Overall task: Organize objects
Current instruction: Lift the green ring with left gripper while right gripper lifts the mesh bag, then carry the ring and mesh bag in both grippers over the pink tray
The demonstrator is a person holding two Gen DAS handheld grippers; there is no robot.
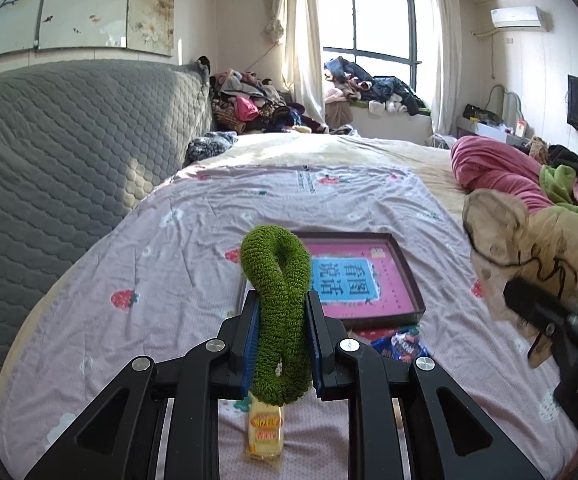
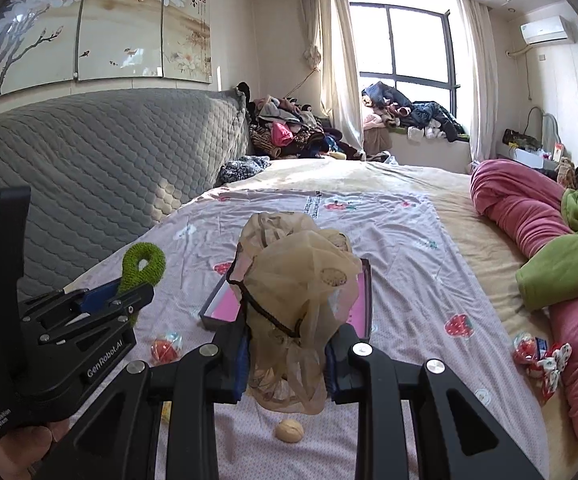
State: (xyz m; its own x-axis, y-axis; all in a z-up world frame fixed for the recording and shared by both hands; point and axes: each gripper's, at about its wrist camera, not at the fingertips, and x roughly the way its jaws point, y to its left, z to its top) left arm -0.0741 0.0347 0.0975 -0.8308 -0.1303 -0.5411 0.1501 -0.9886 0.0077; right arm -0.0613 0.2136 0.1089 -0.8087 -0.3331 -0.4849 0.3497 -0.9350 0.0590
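1. Left claw is pinching a green looped scrunchie between its blue pads, the loop standing up above the fingertips and both ends hanging below them, clear of the bed.
2. Right claw is pinching a bunched beige mesh pouch with a black drawstring; in the left wrist view the same pouch is showing at 3 o'clock.
3. Shallow dark-rimmed tray with a pink and blue card inside is lying on the sheet just beyond both claws, at 12 o'clock from each, and is probably the place where the things are being gathered.
4. Risk one: the pouch is being held by a thin fold of slack mesh, so it may be slipping out, or shedding whatever is inside, if it is being swung; what it contains cannot be told.
5. Risk two: the scrunchie is soft and springy, so on release it may be bouncing off the tray rim onto the sheet.
6. Risk three: both claws are heading for one small tray and may be colliding above it.
7. Loose items are lying on the bed: a yellow snack packet, a walnut-like nut, and a red wrapped sweet.
8. Lilac strawberry-print sheet is covering the bed, soft and wrinkled, so the tray may be tipping under pressure.
9. Grey quilted headboard is standing at 9 o'clock, a pink quilt at 3 o'clock, a bright window with heaped clothes at 12 o'clock.
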